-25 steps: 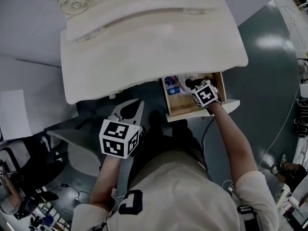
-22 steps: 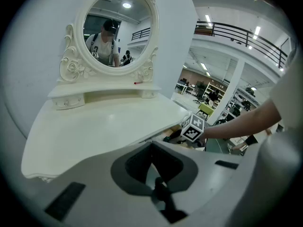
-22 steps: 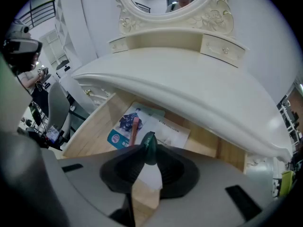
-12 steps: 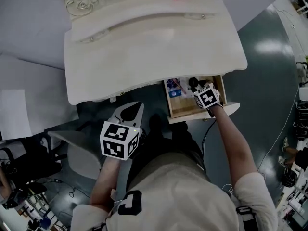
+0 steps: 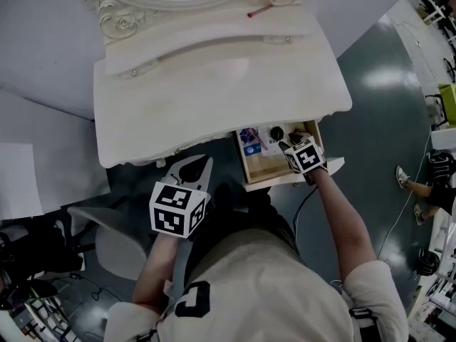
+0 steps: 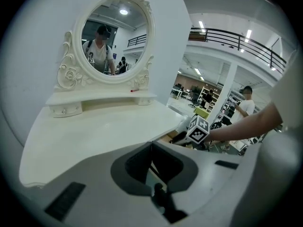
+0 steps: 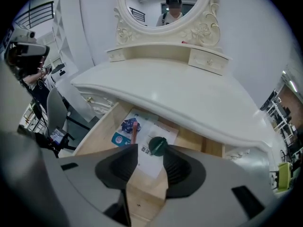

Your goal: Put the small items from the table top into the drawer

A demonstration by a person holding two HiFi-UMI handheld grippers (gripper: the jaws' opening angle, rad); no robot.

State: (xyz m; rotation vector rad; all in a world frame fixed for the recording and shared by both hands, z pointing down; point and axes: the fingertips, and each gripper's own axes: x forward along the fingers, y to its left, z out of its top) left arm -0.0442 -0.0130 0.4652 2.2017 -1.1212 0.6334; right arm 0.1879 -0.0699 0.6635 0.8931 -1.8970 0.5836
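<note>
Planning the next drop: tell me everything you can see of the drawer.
The drawer stands pulled out from under the right end of the white dressing table. Its inside looks like pale bare wood; its front is white. In it lie a white printed sheet, a blue packet, a pinkish stick and a dark green round piece. The right hand-held gripper, jaws just opened and holding nothing, hangs over it.
</note>
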